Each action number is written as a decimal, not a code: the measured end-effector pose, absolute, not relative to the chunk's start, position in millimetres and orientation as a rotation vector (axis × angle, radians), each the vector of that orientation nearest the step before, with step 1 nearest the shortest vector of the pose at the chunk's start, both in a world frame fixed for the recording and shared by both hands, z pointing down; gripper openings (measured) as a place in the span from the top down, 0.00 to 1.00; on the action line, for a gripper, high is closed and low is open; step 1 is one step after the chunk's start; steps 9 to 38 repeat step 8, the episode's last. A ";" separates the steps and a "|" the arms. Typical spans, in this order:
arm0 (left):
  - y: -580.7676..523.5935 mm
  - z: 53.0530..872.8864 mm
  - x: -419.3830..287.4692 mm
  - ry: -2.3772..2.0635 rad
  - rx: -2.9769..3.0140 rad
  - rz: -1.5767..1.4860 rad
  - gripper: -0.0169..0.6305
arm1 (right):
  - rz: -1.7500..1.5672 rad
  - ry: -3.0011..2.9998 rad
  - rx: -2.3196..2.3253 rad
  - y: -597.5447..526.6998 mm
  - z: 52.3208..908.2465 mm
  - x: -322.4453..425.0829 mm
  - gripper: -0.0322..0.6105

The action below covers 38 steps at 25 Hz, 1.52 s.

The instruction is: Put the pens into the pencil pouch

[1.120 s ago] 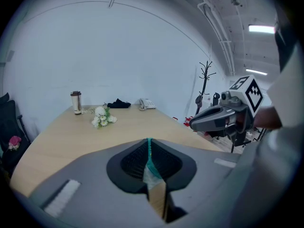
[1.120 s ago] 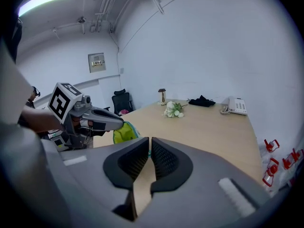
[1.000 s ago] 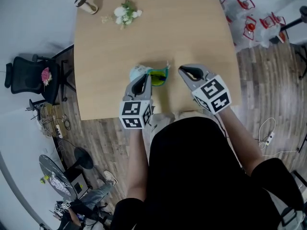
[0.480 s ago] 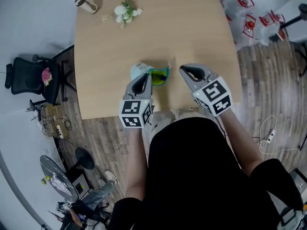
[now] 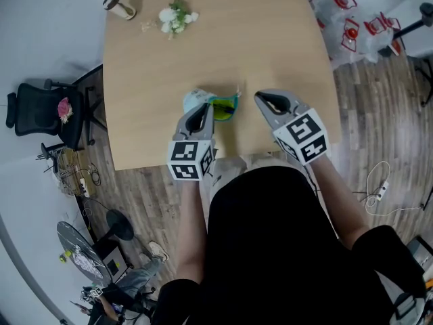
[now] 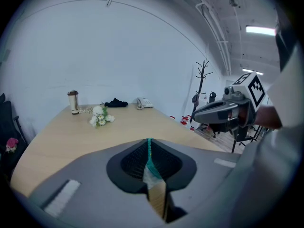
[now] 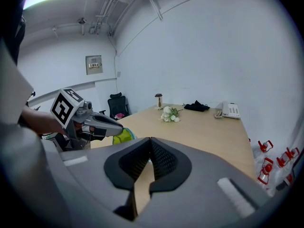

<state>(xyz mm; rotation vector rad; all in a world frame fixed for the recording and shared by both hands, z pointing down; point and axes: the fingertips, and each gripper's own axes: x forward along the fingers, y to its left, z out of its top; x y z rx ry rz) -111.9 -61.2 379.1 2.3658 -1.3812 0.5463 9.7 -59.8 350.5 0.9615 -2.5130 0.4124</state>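
The pencil pouch (image 5: 222, 105) is seen near the front edge of the tabletop (image 5: 203, 46). Its teal edge is pinched in the left tongs (image 6: 148, 152). The right tongs (image 7: 149, 148) are closed tight, with nothing held, just beside the pencil pouch.

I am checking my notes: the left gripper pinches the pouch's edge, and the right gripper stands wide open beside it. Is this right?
No: the right gripper is shut, fingers together on nothing, as the right gripper view shows. The left gripper does pinch the pouch edge.
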 end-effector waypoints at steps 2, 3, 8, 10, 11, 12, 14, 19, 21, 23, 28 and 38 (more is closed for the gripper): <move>-63.6 379.3 -111.8 -1.380 2.365 0.549 0.95 | 0.412 -2.514 0.968 -62.5 349.7 10.9 0.94; -64.7 379.5 -111.6 -1.380 2.364 0.550 0.95 | 0.412 -2.515 0.971 -63.8 349.5 11.7 0.94; -69.4 379.6 -107.9 -1.381 2.365 0.550 0.95 | 0.414 -2.503 0.964 -66.6 351.4 16.9 0.94; -69.4 379.6 -107.9 -1.381 2.365 0.550 0.95 | 0.414 -2.503 0.964 -66.6 351.4 16.9 0.94; -69.4 379.6 -107.9 -1.381 2.365 0.550 0.95 | 0.414 -2.503 0.964 -66.6 351.4 16.9 0.94; -69.4 379.6 -107.9 -1.381 2.365 0.550 0.95 | 0.414 -2.503 0.964 -66.6 351.4 16.9 0.94; -69.4 379.6 -107.9 -1.381 2.365 0.550 0.95 | 0.414 -2.503 0.964 -66.6 351.4 16.9 0.94; -69.4 379.6 -107.9 -1.381 2.365 0.550 0.95 | 0.414 -2.503 0.964 -66.6 351.4 16.9 0.94; -69.4 379.6 -107.9 -1.381 2.365 0.550 0.95 | 0.414 -2.503 0.964 -66.6 351.4 16.9 0.94; -69.4 379.6 -107.9 -1.381 2.365 0.550 0.95 | 0.414 -2.503 0.964 -66.6 351.4 16.9 0.94; -69.4 379.6 -107.9 -1.381 2.365 0.550 0.95 | 0.414 -2.503 0.964 -66.6 351.4 16.9 0.94; -69.4 379.6 -107.9 -1.381 2.365 0.550 0.95 | 0.414 -2.503 0.964 -66.6 351.4 16.9 0.94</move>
